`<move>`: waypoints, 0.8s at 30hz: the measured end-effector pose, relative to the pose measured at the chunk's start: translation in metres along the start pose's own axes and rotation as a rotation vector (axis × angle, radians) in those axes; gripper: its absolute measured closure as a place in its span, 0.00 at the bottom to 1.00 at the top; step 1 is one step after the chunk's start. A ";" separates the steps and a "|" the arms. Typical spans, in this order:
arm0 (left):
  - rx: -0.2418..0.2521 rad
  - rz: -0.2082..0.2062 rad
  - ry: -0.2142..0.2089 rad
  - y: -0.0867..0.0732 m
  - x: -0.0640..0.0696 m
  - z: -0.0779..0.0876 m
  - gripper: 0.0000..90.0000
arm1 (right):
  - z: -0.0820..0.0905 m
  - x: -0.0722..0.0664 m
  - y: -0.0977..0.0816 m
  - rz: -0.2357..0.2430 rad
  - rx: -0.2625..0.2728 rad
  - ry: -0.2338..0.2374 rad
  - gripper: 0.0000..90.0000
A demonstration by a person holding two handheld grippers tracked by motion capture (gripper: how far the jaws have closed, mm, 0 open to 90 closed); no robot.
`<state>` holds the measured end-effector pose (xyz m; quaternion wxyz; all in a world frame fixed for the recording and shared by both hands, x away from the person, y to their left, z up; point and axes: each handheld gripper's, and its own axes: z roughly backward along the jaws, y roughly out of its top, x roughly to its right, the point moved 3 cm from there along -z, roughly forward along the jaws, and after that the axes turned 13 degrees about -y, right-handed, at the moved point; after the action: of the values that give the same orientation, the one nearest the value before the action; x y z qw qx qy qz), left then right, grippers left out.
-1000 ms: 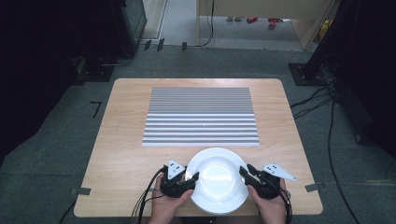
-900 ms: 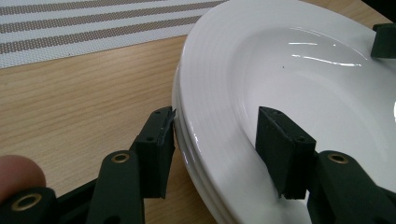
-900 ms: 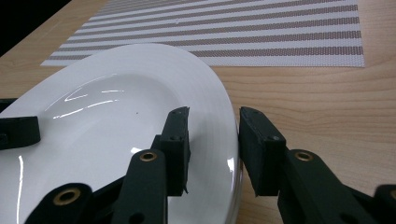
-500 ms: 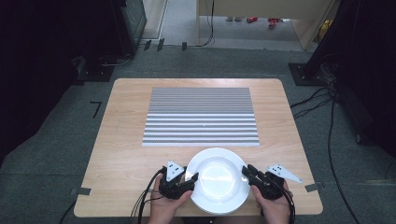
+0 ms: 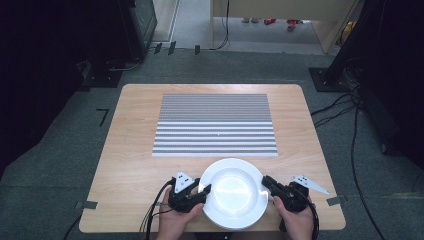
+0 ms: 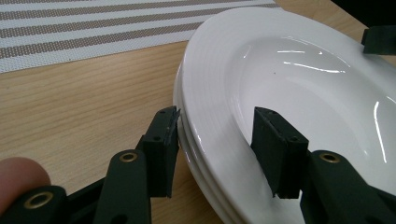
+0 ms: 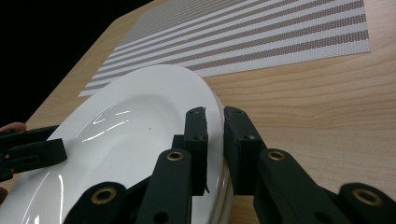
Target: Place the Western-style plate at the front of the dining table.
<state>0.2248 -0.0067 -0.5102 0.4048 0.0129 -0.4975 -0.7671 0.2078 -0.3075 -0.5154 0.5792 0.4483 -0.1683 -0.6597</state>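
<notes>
A stack of white deep plates (image 5: 234,192) sits at the table's near edge, in the middle. My left gripper (image 5: 204,190) is at the stack's left rim. In the left gripper view its jaws (image 6: 217,114) straddle that rim, one pad outside and one over the plate's inner slope (image 6: 280,60). They have just been closing, with a gap still at the inner pad. My right gripper (image 5: 264,181) is at the right rim. Its jaws (image 7: 215,112) have just been closing and now pinch the top plate's edge (image 7: 140,112).
A grey-and-white striped placemat (image 5: 215,125) lies flat beyond the plates, in the middle of the wooden table (image 5: 135,165). Cables (image 5: 155,212) trail from the left gripper over the near edge. Dark equipment and floor cables surround the table.
The right gripper's jaws have drawn together on the plate's right rim. Both hands and the plates have barely shifted.
</notes>
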 end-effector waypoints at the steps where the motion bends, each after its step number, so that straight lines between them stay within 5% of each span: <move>1: 0.001 0.003 -0.003 0.000 0.000 0.000 0.58 | 0.000 0.000 0.000 -0.008 0.002 0.005 0.89; 5: 0.005 0.010 -0.007 0.001 -0.001 0.001 0.59 | 0.000 0.001 0.000 -0.032 -0.003 0.019 0.88; 9: 0.008 0.025 -0.019 0.002 -0.002 0.004 0.61 | 0.005 0.006 0.001 -0.120 -0.074 0.053 0.86; 16: -0.004 0.053 -0.050 0.002 -0.004 0.007 0.61 | 0.013 0.010 0.000 -0.158 -0.140 0.070 0.89; 24: -0.009 0.073 -0.058 0.001 -0.005 0.007 0.61 | 0.014 0.013 0.003 -0.202 -0.132 0.106 0.90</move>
<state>0.2259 0.0012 -0.5082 0.4178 -0.0293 -0.5056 -0.7543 0.1998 -0.3246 -0.5113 0.5462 0.4582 -0.0479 -0.6995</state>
